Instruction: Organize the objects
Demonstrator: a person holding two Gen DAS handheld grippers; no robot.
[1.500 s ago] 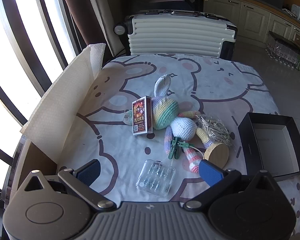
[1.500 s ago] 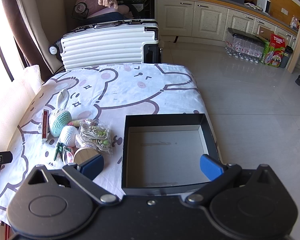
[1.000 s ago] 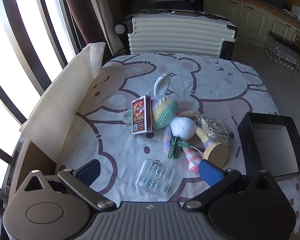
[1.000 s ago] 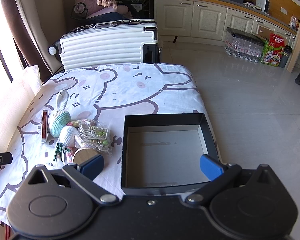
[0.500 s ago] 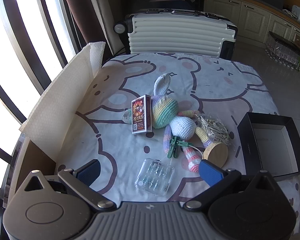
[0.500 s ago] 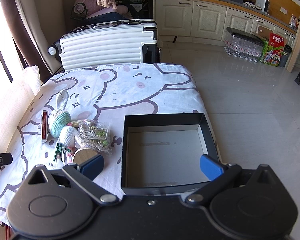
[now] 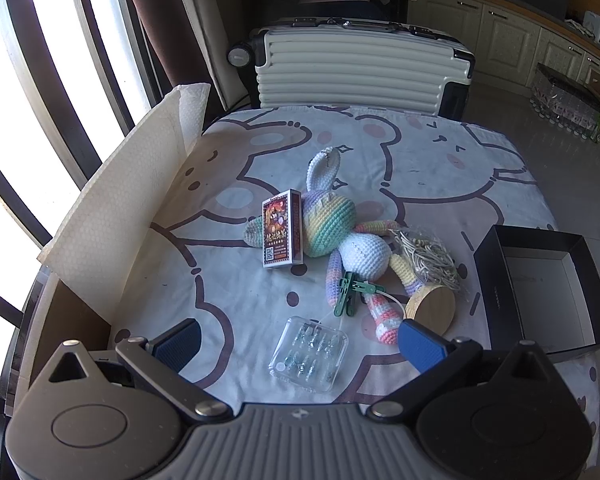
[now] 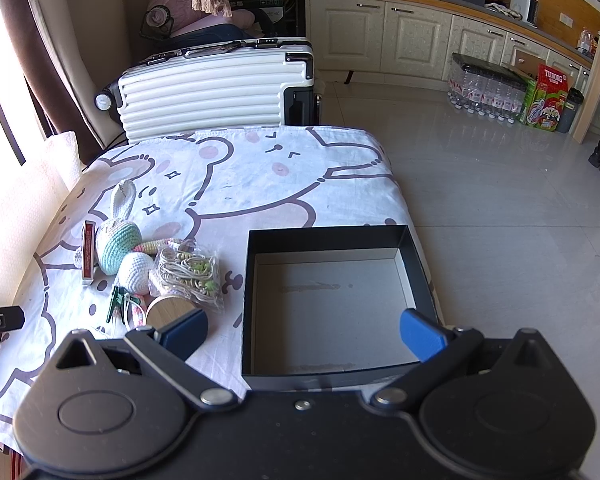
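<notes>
Black box (image 8: 256, 280) holds nothing; bunny (image 7: 340, 232) lies flat, ears away from cameras, legs toward them; both grippers (image 7: 300, 344) (image 8: 304, 330) spread wide.

Crocheted yarn bunny (image 7: 340, 236), soft and knobbly. Clear glossy plastic case (image 7: 310, 354). Round lid (image 7: 430, 304) of pale, smooth wood. Matt black cardboard box (image 8: 332, 236), grey inside. Glossy printed card box (image 7: 280, 234). Green plastic clip (image 7: 348, 292). Printed cotton cloth (image 7: 420, 168), matt.

Crochet bunny (image 7: 340, 232), card box (image 7: 282, 234), clear case (image 7: 310, 354) lie beside open black box (image 8: 256, 304).
</notes>
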